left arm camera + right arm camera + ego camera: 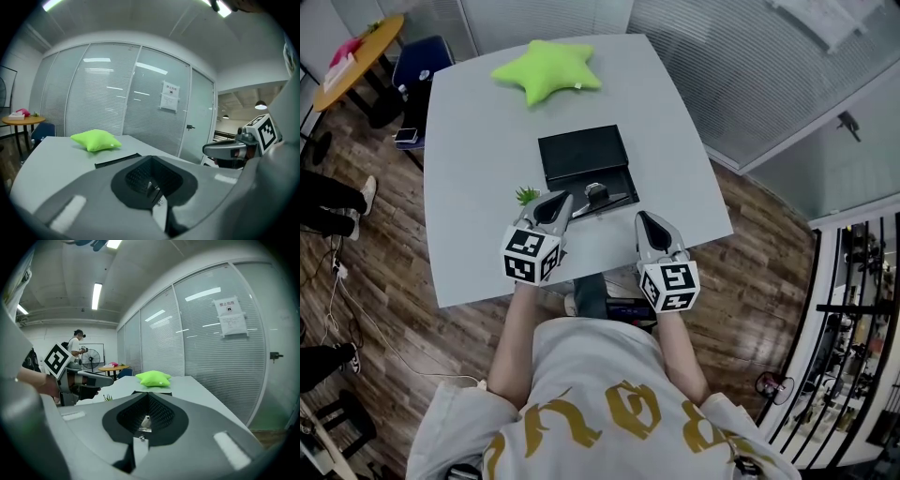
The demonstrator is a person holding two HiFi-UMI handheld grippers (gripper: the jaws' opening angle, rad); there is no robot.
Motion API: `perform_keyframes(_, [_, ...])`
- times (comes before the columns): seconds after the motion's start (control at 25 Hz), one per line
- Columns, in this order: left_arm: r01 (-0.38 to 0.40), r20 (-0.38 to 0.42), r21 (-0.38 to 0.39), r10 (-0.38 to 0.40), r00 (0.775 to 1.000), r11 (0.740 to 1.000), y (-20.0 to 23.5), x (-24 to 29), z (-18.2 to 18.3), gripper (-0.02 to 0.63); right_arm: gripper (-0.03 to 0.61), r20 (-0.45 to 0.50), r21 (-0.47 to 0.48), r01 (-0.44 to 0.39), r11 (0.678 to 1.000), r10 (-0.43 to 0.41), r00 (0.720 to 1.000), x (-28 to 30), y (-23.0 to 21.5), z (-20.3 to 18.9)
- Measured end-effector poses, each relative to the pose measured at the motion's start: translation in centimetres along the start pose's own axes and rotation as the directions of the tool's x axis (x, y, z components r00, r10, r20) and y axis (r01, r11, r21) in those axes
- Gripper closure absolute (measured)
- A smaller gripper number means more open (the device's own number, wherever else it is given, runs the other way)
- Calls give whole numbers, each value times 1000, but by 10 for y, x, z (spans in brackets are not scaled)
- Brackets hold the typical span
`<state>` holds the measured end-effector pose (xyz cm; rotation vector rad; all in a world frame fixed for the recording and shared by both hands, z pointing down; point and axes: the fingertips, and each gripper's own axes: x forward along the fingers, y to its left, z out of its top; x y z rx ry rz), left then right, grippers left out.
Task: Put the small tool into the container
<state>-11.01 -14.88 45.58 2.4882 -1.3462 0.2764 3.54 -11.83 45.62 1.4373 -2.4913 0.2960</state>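
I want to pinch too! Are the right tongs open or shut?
Shut: the right tongs meet tip to tip, nothing held between.

The head view looks steeply down from above the person at the worktop (469, 187), the left tool (561, 202) and the right tool (645, 221). Each tool's view rides low just behind its tips, facing forward; both share the green cushion (96, 139) ahead.

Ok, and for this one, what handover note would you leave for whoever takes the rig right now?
Left gripper: jaws together, empty, just left of the small tool.
Right gripper: jaws together, empty, over the table near its front edge.
The small tool lies on the black container's near section; whether it counts as inside is unclear.
Left to do: check that; if not, pick it up and put it in.
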Motion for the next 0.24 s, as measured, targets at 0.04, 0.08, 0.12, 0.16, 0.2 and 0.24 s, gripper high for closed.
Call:
perform_keyframes(0.04, [1, -5, 7, -1, 1000, 1000, 0, 1, 0, 614, 557, 0, 2, -1, 1000, 1, 1000, 1, 0, 0])
perform_keyframes(0.08, [5, -10, 16, -5, 1000, 1000, -1, 2, -1, 614, 557, 0, 3, -3, 1000, 3, 1000, 1, 0, 0])
perform_keyframes(0.12, [11, -15, 24, -10, 1000, 1000, -2, 3, -1, 614, 557, 0, 3, -4, 1000, 4, 1000, 2, 0, 0])
perform_keyframes(0.16, [18, -19, 31, -17, 1000, 999, -3, 5, -2, 613, 557, -1, 4, -5, 1000, 5, 1000, 2, -1, -1])
perform_keyframes(0.2, [26, -23, 36, -25, 999, 999, -4, 6, -2, 612, 557, -3, 4, -6, 1000, 6, 1000, 3, -2, -1])
perform_keyframes(0.24, [34, -27, 40, -33, 999, 999, -6, 7, -3, 612, 557, -4, 4, -7, 1000, 7, 1000, 4, -2, -2])
